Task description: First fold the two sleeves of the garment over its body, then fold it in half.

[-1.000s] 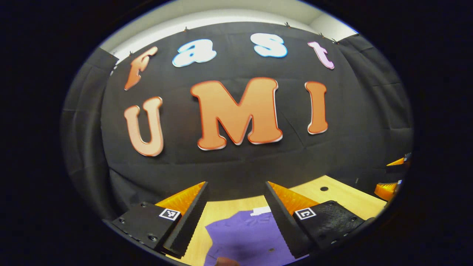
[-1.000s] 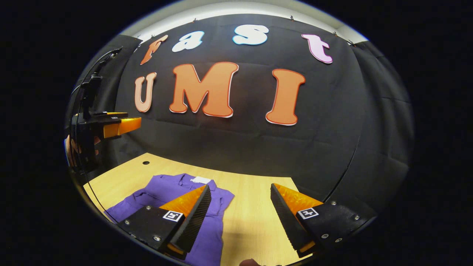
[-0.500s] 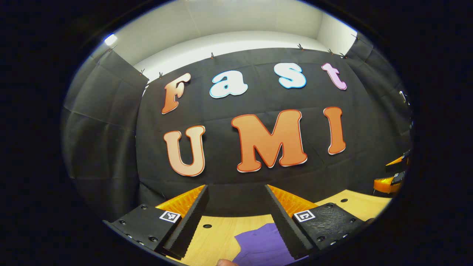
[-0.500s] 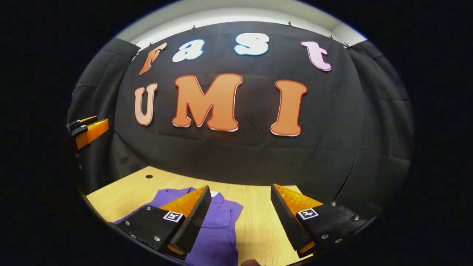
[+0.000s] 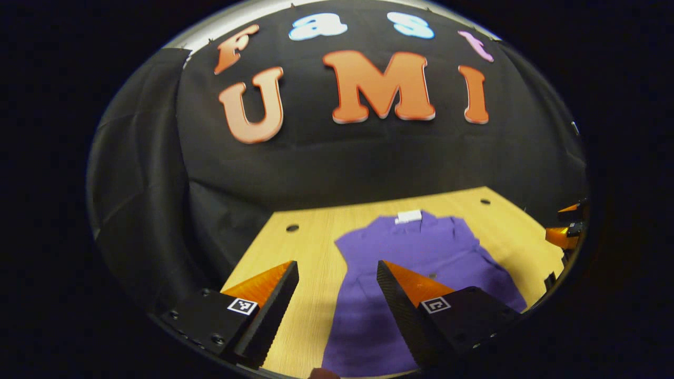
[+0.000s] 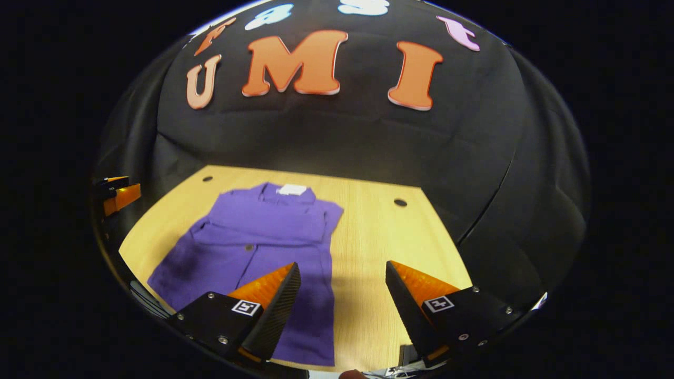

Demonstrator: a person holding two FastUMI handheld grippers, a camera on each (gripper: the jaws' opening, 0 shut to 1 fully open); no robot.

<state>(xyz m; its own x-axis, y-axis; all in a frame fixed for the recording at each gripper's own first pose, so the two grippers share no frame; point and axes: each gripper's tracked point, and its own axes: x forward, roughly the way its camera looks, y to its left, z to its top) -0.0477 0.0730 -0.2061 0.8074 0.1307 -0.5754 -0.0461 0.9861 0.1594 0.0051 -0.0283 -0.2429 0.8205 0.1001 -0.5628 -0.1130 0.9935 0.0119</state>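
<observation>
lying flat on the wooden table (image 5: 310,247), the purple garment (image 5: 416,252) fills the lower centre and lower right of the left gripper view, with its white neck label (image 5: 409,216) at the far end, towards the black cloth wall (image 5: 337,152). the left gripper (image 5: 337,295) hangs above the near part of the table at the bottom of that view, its two fingers spread wide apart with nothing between them; one fingertip sits over bare wood at lower centre-left, the other over the purple cloth at lower centre-right. two small round holes (image 5: 292,228) mark the table's far corners. at the far right edge of this view, part of the other gripper peeks in.

in the right gripper view the garment (image 6: 263,237) lies in the lower left half of the frame, label (image 6: 292,189) away from the camera, sleeves folded in over the body so the outline is a narrow, roughly rectangular shape with a few creases across the chest. small buttons run down its middle. the right gripper (image 6: 342,300) hovers at the bottom of the frame, fingers parted wide and empty; one fingertip overlaps the garment's near right corner, the other is over bare table (image 6: 379,237). a table hole (image 6: 400,202) shows at centre right. the other gripper shows at the far left edge, well apart from the garment.
</observation>
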